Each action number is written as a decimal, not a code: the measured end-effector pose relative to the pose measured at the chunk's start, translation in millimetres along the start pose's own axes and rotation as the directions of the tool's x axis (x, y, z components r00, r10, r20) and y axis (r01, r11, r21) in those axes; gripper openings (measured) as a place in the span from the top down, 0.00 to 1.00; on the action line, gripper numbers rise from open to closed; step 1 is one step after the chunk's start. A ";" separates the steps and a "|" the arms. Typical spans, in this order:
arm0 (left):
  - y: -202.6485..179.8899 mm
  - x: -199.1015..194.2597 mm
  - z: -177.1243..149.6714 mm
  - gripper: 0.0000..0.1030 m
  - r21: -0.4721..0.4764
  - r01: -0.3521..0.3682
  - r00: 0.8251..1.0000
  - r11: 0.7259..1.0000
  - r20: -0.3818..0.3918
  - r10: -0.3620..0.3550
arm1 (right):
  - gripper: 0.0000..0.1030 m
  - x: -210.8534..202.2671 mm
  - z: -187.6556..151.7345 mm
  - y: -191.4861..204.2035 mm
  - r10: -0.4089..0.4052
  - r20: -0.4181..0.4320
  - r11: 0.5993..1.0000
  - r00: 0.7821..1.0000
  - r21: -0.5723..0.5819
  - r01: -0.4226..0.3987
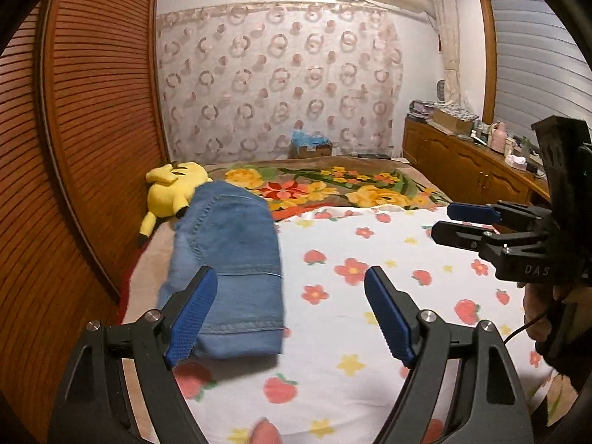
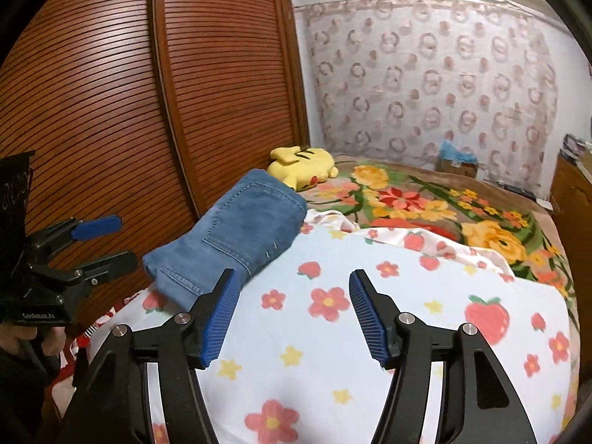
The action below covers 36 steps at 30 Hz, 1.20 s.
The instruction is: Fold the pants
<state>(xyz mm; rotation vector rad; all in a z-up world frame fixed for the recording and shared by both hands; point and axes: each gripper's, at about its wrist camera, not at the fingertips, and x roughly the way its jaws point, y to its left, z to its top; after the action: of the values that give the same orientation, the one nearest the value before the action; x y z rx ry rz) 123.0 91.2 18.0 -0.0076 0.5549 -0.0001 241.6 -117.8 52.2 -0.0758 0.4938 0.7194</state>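
The blue denim pants [image 1: 229, 259] lie folded into a compact bundle on the left side of the bed, on the white flower-and-strawberry sheet [image 1: 370, 314]. They also show in the right wrist view [image 2: 236, 236]. My left gripper [image 1: 290, 296] is open and empty, hovering just short of the bundle's near edge. My right gripper [image 2: 292, 292] is open and empty, to the right of the pants above the sheet. The right gripper also shows at the right of the left wrist view [image 1: 444, 222], and the left gripper at the left of the right wrist view [image 2: 118, 240].
A yellow plush toy [image 1: 174, 188] lies past the pants by the wooden louvred wardrobe [image 1: 92, 129]. A floral blanket [image 1: 333, 185] covers the far bed. A wooden cabinet [image 1: 462, 162] with clutter stands at the right. A cardboard box [image 1: 310, 146] sits by the curtain.
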 end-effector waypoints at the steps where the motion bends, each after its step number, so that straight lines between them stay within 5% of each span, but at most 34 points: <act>1: -3.3 0.4 -1.0 0.20 -0.003 0.008 1.000 1.000 -0.006 -0.008 | 0.38 -3.4 -2.0 1.1 -0.009 0.002 1.000 1.000 0.002 0.009; 18: -83.6 -20.1 -32.6 0.20 0.033 0.094 0.995 0.995 -0.030 -0.093 | 0.38 -80.1 -54.0 30.2 -0.149 0.055 0.987 0.987 0.061 0.146; 36: -115.5 -85.5 -25.2 0.20 0.045 0.049 0.995 0.998 0.080 -0.053 | 0.38 -176.9 -82.1 79.0 -0.274 0.175 0.956 0.946 0.154 0.248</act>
<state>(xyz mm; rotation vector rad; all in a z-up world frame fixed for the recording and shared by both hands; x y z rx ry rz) 37.3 -24.3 42.5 0.0197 0.4737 -0.0611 43.1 -185.8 68.7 0.0511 0.3338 0.4267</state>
